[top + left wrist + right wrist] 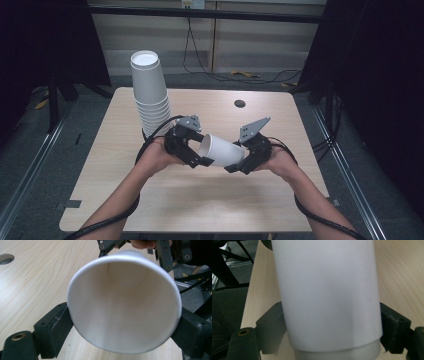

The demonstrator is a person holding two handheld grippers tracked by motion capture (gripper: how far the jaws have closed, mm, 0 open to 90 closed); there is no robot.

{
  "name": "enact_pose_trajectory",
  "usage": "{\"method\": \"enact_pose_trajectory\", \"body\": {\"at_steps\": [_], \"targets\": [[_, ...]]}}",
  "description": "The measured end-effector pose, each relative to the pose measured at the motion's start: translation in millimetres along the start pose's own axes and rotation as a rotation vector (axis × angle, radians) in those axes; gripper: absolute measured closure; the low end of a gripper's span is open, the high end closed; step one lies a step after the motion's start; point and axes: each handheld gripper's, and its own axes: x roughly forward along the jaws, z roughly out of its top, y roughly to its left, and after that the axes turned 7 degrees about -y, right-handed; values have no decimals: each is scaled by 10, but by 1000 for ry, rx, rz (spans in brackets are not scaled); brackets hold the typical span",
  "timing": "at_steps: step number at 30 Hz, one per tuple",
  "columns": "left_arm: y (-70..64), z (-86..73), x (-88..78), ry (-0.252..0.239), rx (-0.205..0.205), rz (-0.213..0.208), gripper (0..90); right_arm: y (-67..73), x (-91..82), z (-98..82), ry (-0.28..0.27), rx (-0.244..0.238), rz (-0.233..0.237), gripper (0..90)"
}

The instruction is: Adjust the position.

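A white paper cup (222,150) lies on its side in the air just above the table, held between my two grippers. My left gripper (197,157) grips its open mouth; in the left gripper view both black pads press the rim of the cup (125,302) from either side of my left gripper (124,317). My right gripper (239,164) is at the cup's base. In the right gripper view the cup (327,295) fills the gap of my right gripper (332,315), whose jaws stand beside the walls without squeezing them.
A tall stack of upturned white paper cups (150,95) stands at the table's back left, just behind my left hand. The light wooden table (200,200) has a round cable hole (240,103) near its far edge. Dark frame posts flank the table.
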Motion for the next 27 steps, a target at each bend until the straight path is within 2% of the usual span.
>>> {"method": "enact_pose_trajectory", "body": {"at_steps": [8, 14, 27], "targets": [[3, 0, -14, 19, -14, 6, 139, -2, -21, -8, -7, 10, -20, 169], [8, 11, -30, 58, -6, 21, 138, -8, -41, -43, -4, 13, -16, 167], [-5, 20, -99, 136, -9, 60, 136, -60, -124, -89, 7, 34, -50, 155]]}}
